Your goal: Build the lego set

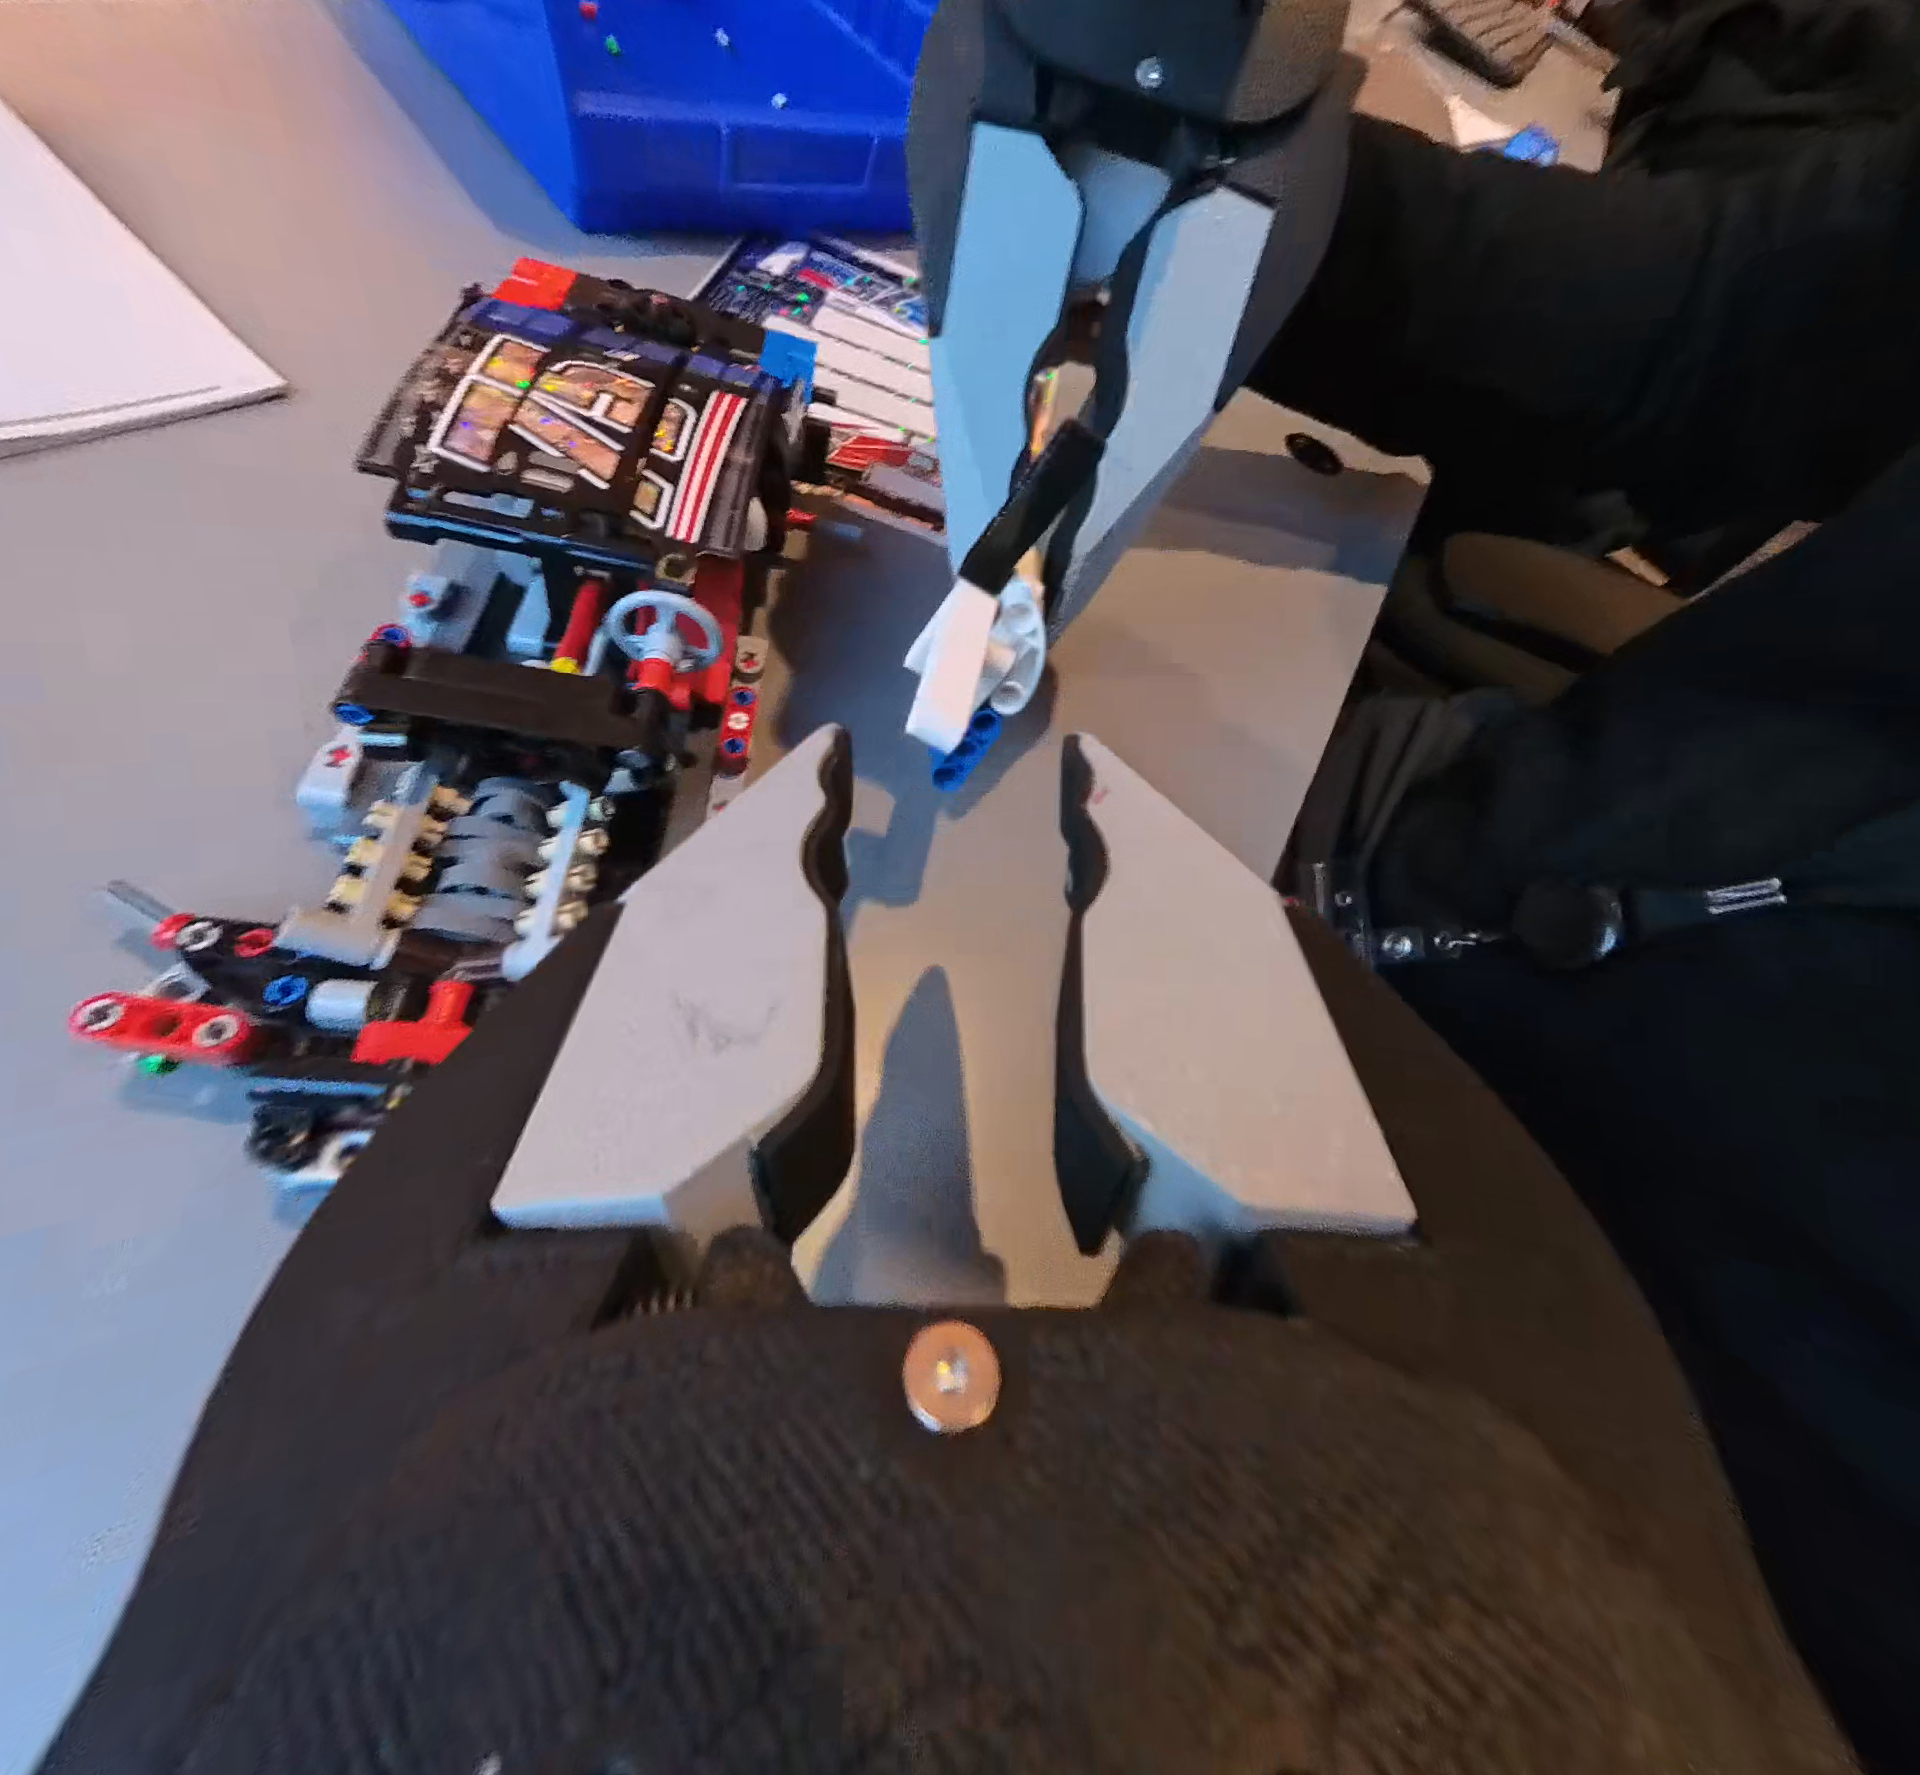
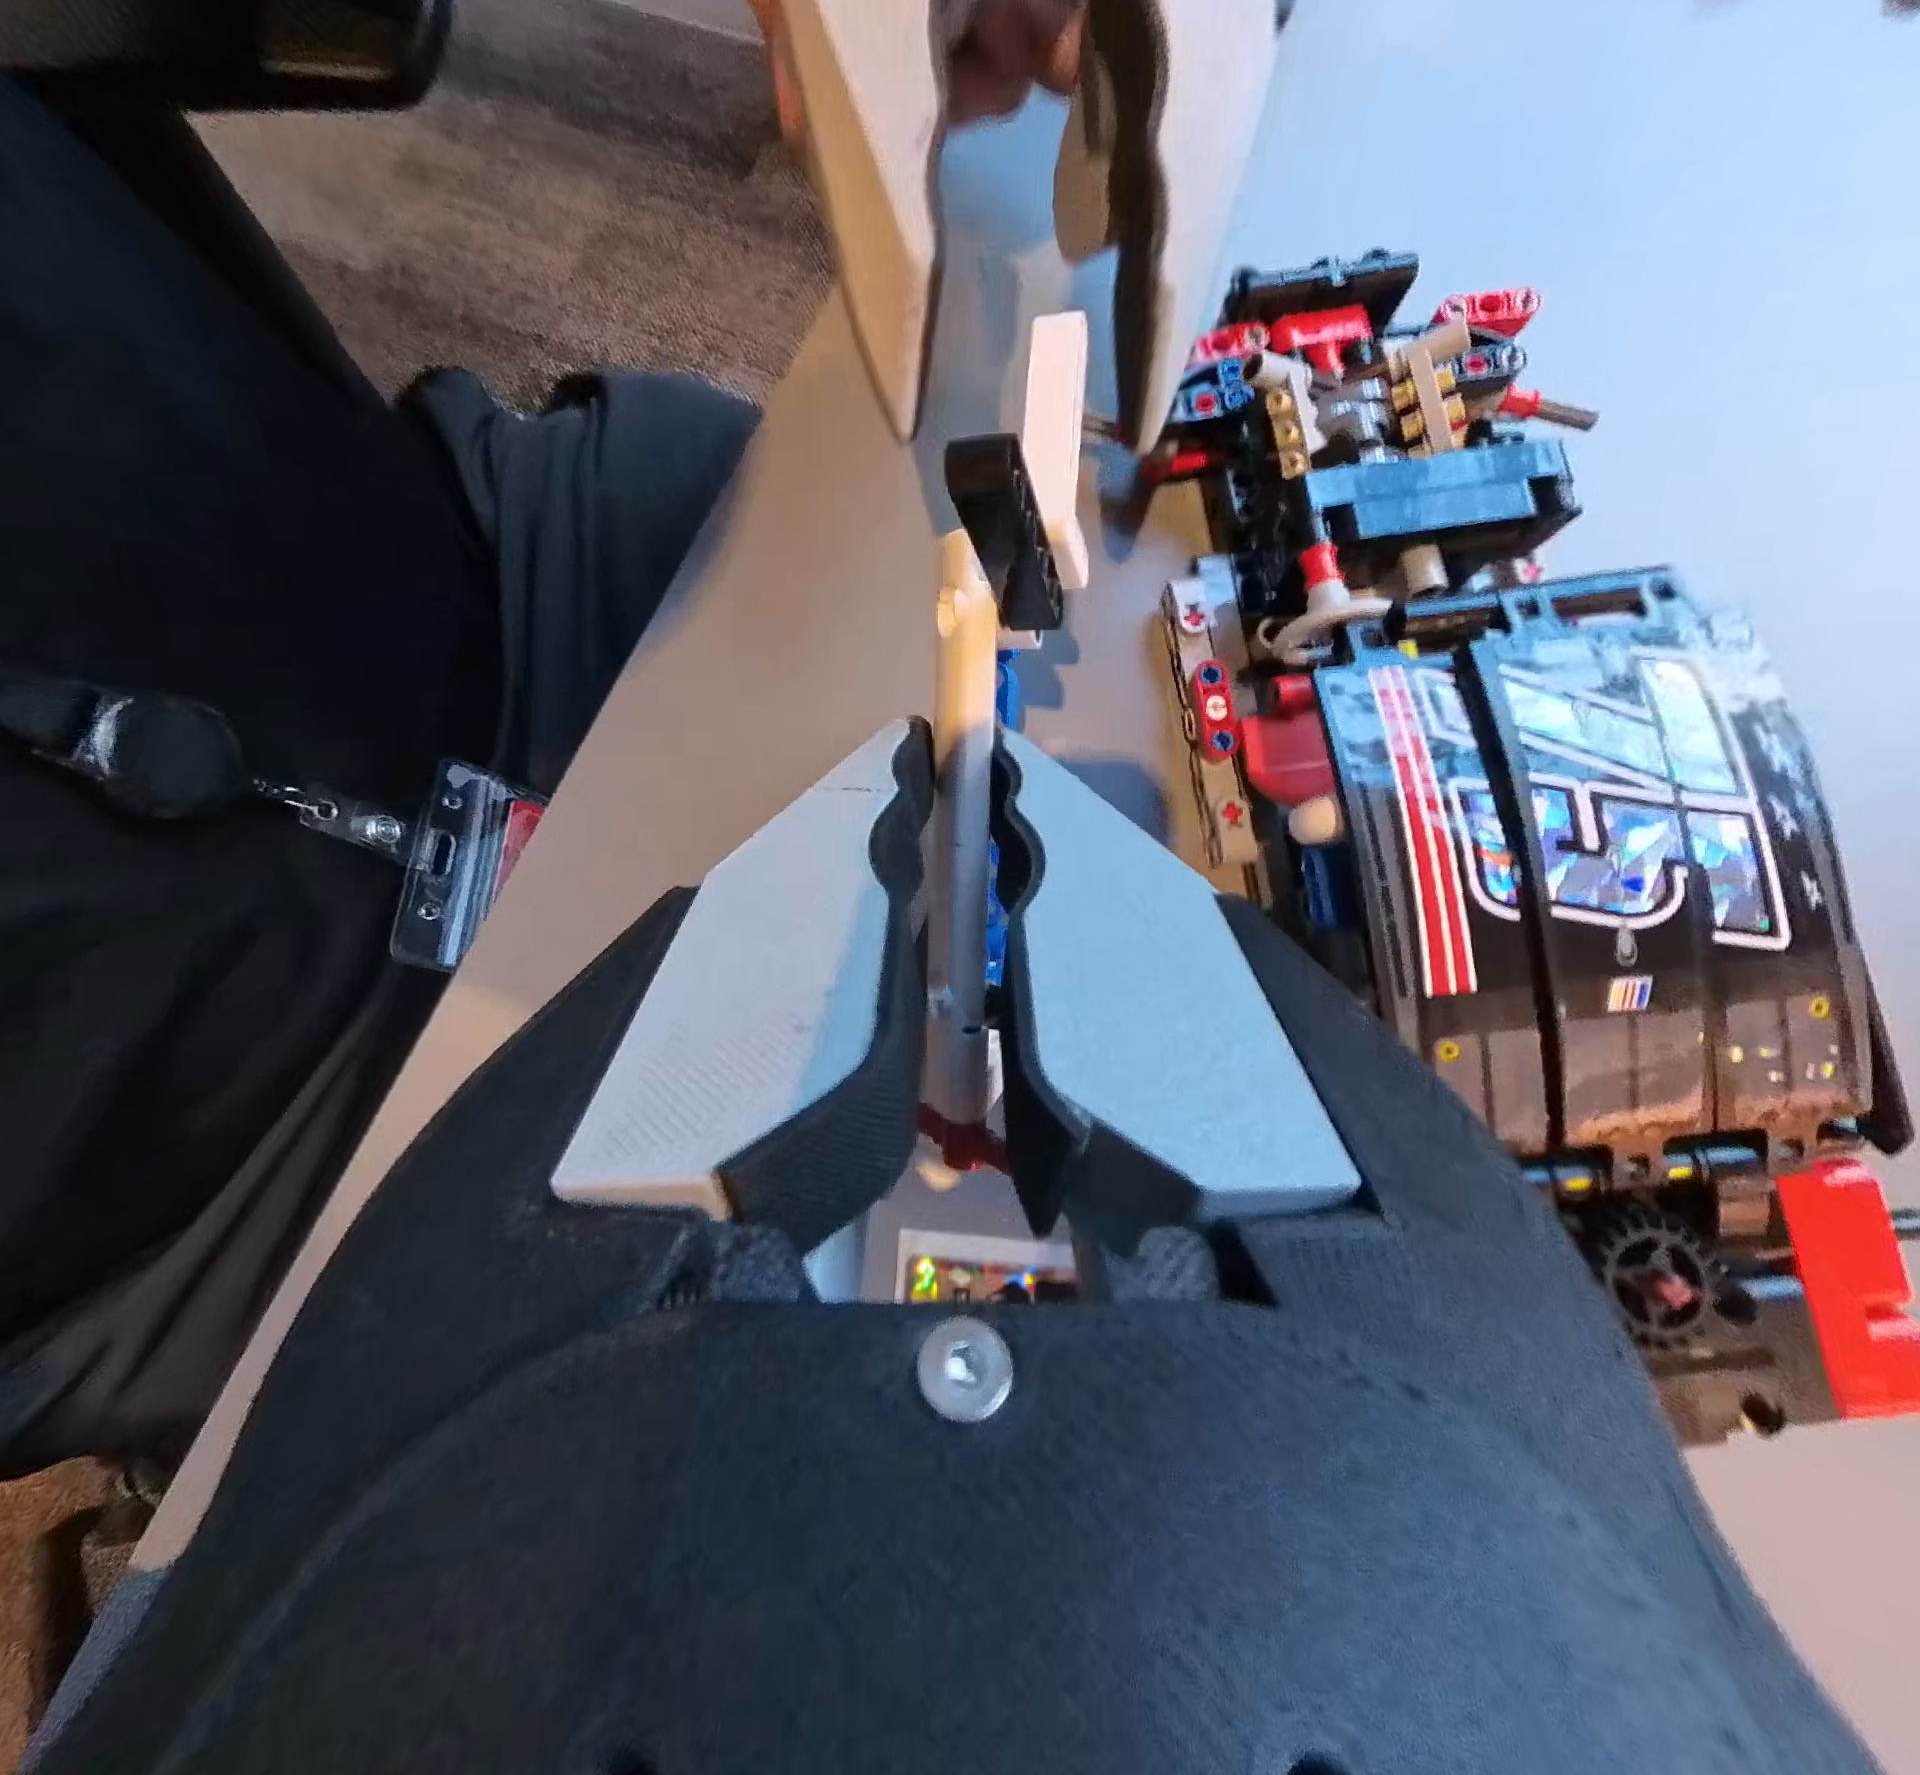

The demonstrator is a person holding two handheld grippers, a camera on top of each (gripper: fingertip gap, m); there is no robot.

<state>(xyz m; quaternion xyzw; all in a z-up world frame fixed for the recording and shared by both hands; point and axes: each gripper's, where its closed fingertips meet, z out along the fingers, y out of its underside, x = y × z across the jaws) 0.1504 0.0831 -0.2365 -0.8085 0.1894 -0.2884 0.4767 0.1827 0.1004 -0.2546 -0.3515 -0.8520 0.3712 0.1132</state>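
Note:
A partly built black Lego car (image 1: 561,499) with a patterned roof and an exposed grey engine lies on the grey table; it also shows in the right wrist view (image 2: 1558,790). My right gripper (image 2: 964,743) is shut on a small sub-assembly (image 2: 961,852) of a grey-white panel, a black beam (image 2: 1008,530) and blue pins. In the left wrist view the right gripper (image 1: 1039,582) comes down from above with the sub-assembly (image 1: 971,655). My left gripper (image 1: 951,759) is open, and its fingertips are just short of the sub-assembly's blue end. It shows at the top of the right wrist view (image 2: 1029,432).
A blue bin (image 1: 665,42) with a few small parts stands behind the car. An instruction booklet (image 1: 852,323) lies beside it. A white sheet (image 1: 94,323) lies at far left. A person in black with a clear badge holder (image 2: 457,852) sits at the table edge (image 2: 665,686). The grippers' ends are close to 5 cm from one another.

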